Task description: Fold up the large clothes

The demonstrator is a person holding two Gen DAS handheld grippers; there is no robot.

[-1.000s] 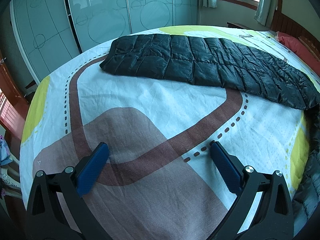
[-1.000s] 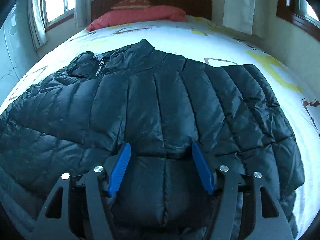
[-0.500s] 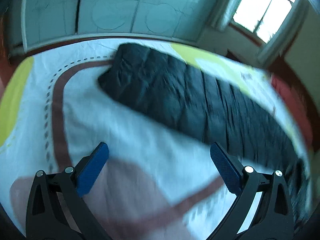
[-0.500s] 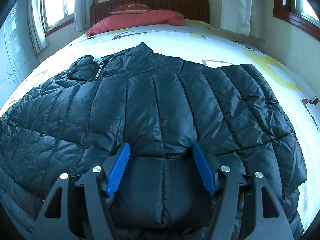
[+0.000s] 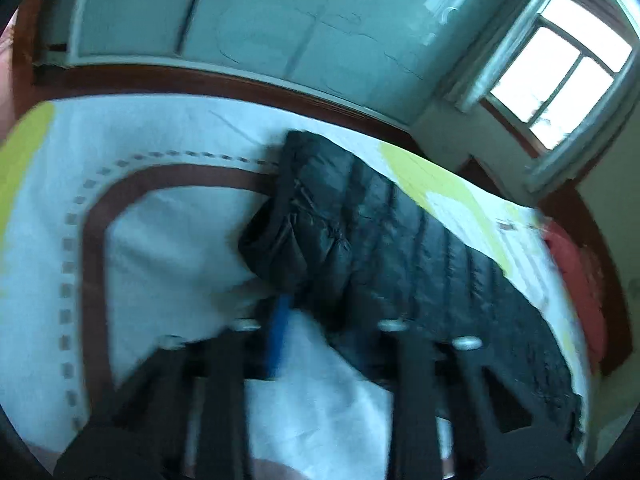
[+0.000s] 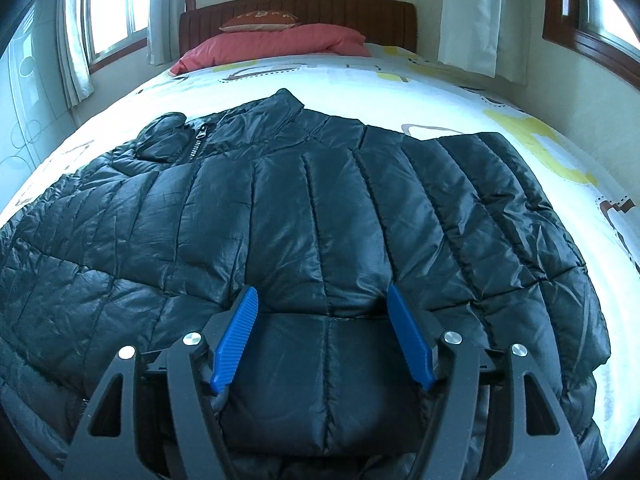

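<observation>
A black quilted puffer jacket (image 6: pixel 320 216) lies spread on the bed, collar toward the headboard. Its long sleeve (image 5: pixel 400 240) stretches across the sheet in the blurred left wrist view. My left gripper (image 5: pixel 308 304) has its jaws close together at the sleeve's cuff end (image 5: pixel 280 248), which is bunched and lifted between them. My right gripper (image 6: pixel 324 316) is open, its blue pads (image 6: pixel 236 340) resting on either side of a fold of the jacket's lower body, not pinching it.
The bed has a white sheet (image 5: pixel 168 232) with brown and yellow patterns. A red pillow (image 6: pixel 276 46) lies by the wooden headboard (image 6: pixel 300 8). A glass-door wardrobe (image 5: pixel 280 28) stands beyond the bed's foot. Windows with curtains are on both sides.
My left gripper swung from over the bare sheet to the sleeve's cuff and closed from wide open onto it. My right gripper stayed open on the jacket, tilting up slightly.
</observation>
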